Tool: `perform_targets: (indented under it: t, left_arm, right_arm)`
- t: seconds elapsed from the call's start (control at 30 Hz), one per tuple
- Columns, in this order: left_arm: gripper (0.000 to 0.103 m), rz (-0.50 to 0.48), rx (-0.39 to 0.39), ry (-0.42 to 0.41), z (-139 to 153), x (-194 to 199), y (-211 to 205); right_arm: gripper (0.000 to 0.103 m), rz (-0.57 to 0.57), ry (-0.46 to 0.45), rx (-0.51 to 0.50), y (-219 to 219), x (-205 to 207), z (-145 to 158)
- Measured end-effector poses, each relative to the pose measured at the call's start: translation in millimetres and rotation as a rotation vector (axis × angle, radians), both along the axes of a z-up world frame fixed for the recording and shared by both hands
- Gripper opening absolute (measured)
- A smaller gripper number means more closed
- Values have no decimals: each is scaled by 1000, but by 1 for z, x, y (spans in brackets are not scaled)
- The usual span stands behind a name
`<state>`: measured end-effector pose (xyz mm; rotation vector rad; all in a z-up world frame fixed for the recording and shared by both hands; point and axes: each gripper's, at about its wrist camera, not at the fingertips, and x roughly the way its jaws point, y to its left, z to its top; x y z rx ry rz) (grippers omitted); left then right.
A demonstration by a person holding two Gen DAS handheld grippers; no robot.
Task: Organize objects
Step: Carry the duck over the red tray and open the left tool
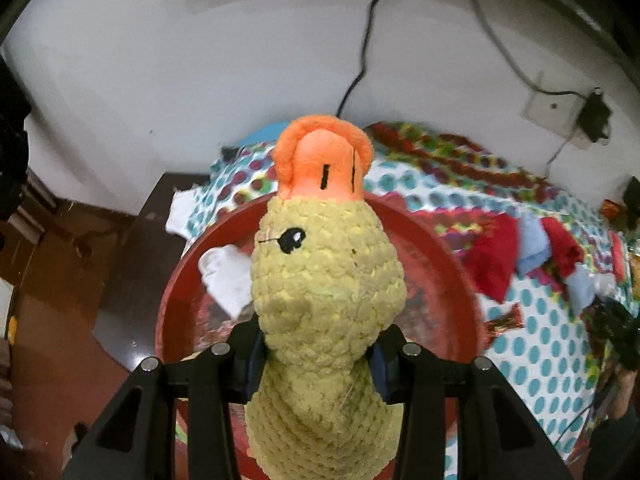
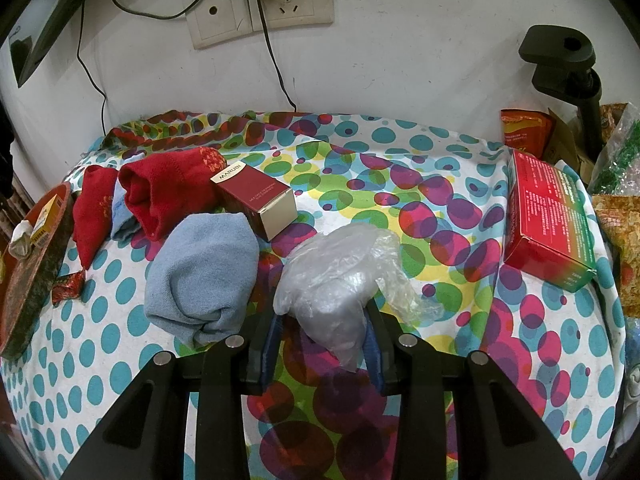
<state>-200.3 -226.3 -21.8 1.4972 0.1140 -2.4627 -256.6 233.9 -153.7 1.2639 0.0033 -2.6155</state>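
Left claw [image 1: 316,364]: clamped on a yellow plush duck [image 1: 326,280], held above the red tray [image 1: 448,256].
Right claw [image 2: 322,344]: closed on a grey plastic-wrapped bundle [image 2: 332,276] resting on the dotted counter [image 2: 400,168].
Nearby: blue sock [image 2: 200,276], MARUBI box [image 2: 256,200].

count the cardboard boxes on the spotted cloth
2: a dark red Marubi box beside the red socks, and a larger red-green box at the right edge. Others may be hidden.

A white wall [image 2: 400,48] stands at the far side, bearing a socket plate [image 2: 260,12] with dark cables [image 2: 276,60] hanging; a polka-dot tablecloth [image 2: 400,184] covers the table, brown floor [image 1: 60,360] at left
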Motion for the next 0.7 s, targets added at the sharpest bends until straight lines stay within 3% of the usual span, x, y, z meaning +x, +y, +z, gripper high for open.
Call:
perform_targets:
  t: [0.2,0.7]
  left_arm:
    - [43,16,-81,-59,-17,-5,-22]
    - [46,62,-98,-134,-58,-17,-59]
  right_arm:
    - [34,0,0,0,-1,0,0]
    - [35,3,4,49,6,-1,-4]
